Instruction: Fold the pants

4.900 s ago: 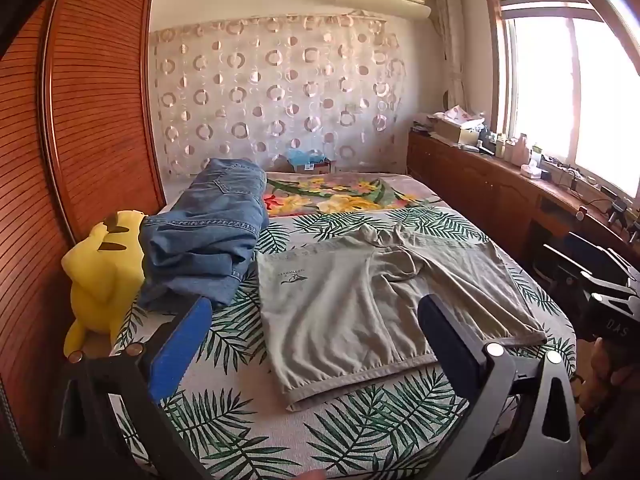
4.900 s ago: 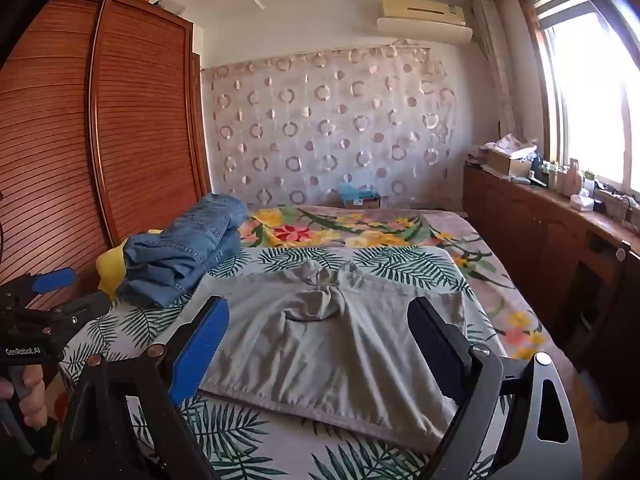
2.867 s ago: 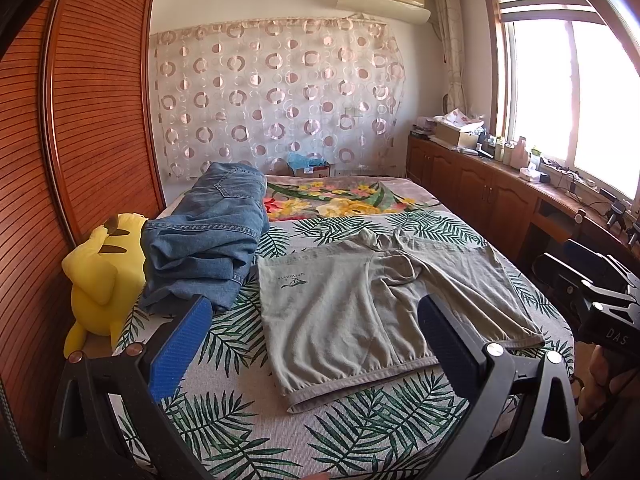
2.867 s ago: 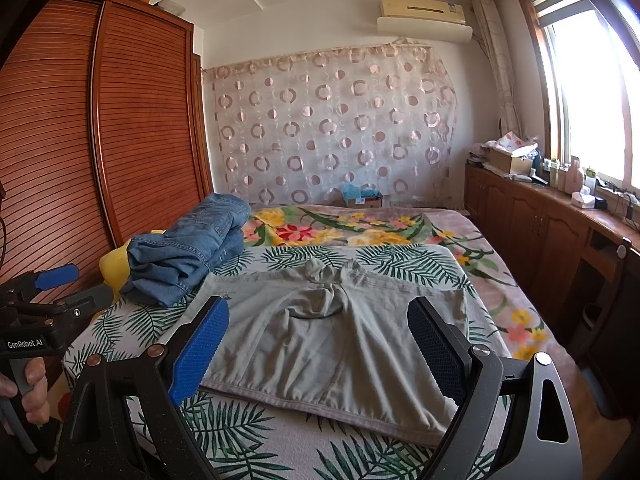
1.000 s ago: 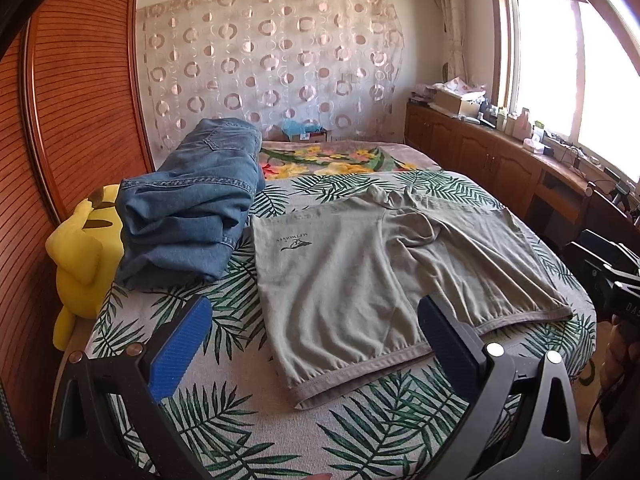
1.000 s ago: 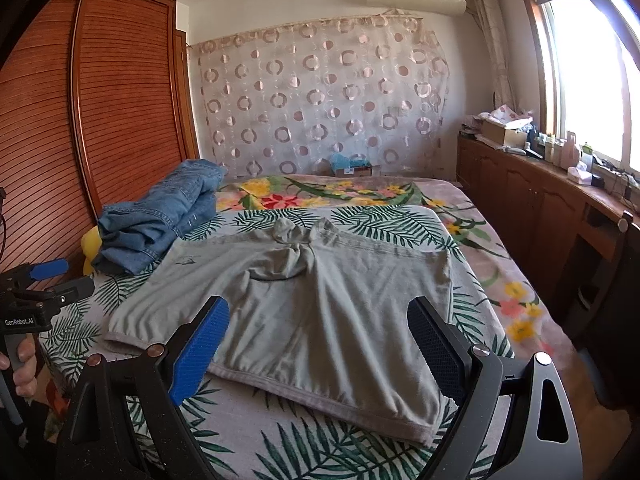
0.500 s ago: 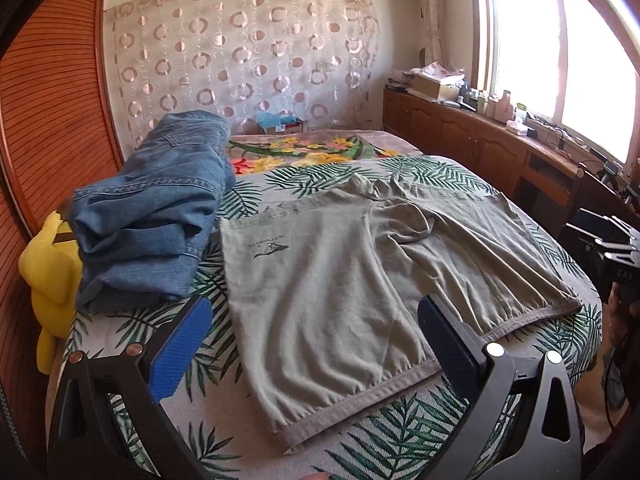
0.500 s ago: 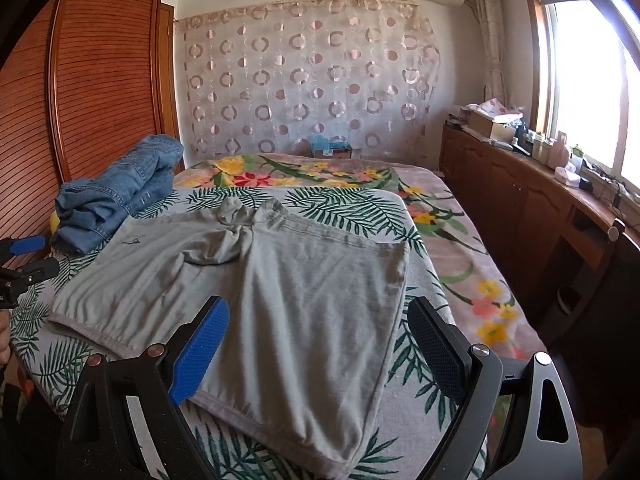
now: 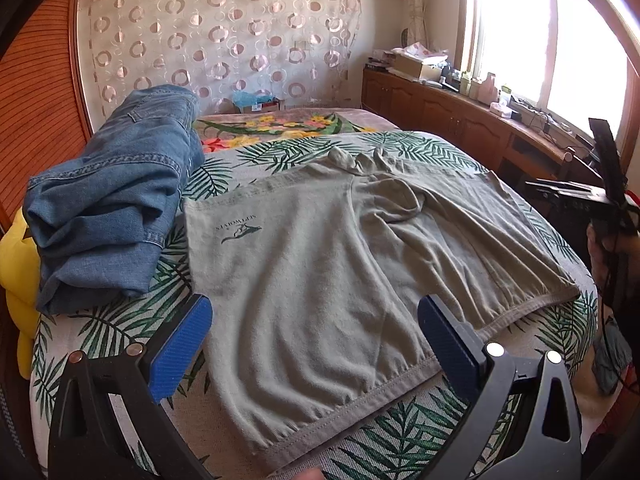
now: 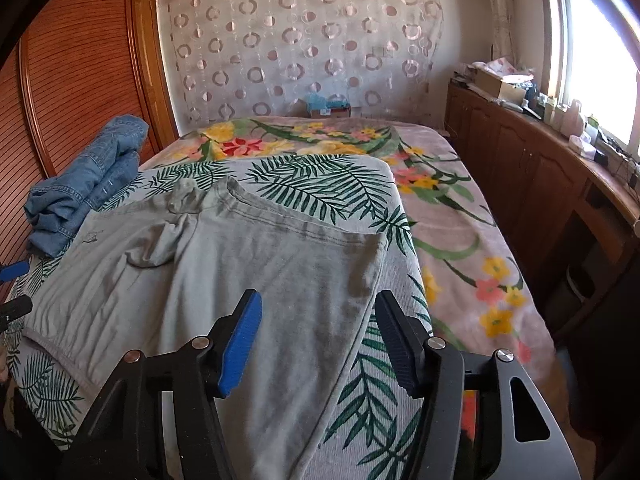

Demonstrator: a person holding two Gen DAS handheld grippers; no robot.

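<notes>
Grey-green shorts [image 9: 320,264] lie spread flat on the leaf-print bed cover, waistband toward me, a small logo on the left leg. They also show in the right wrist view [image 10: 224,280]. My left gripper [image 9: 316,344] is open and empty, just above the waistband's near left part. My right gripper [image 10: 316,340] is open, narrower than before, and empty, over the right side of the shorts near their right edge. The right gripper's body shows at the far right of the left wrist view [image 9: 600,196].
Folded blue jeans [image 9: 112,212] lie on the bed's left side, over a yellow plush toy [image 9: 16,264]. A wooden wardrobe [image 10: 80,80] stands left. A cluttered wooden counter [image 10: 560,152] runs under the window at right. A floral blanket [image 10: 440,220] covers the far and right bed.
Both grippers moved forward and down toward the shorts. The right gripper swung to the shorts' right side and its fingers narrowed. The left gripper stayed wide open.
</notes>
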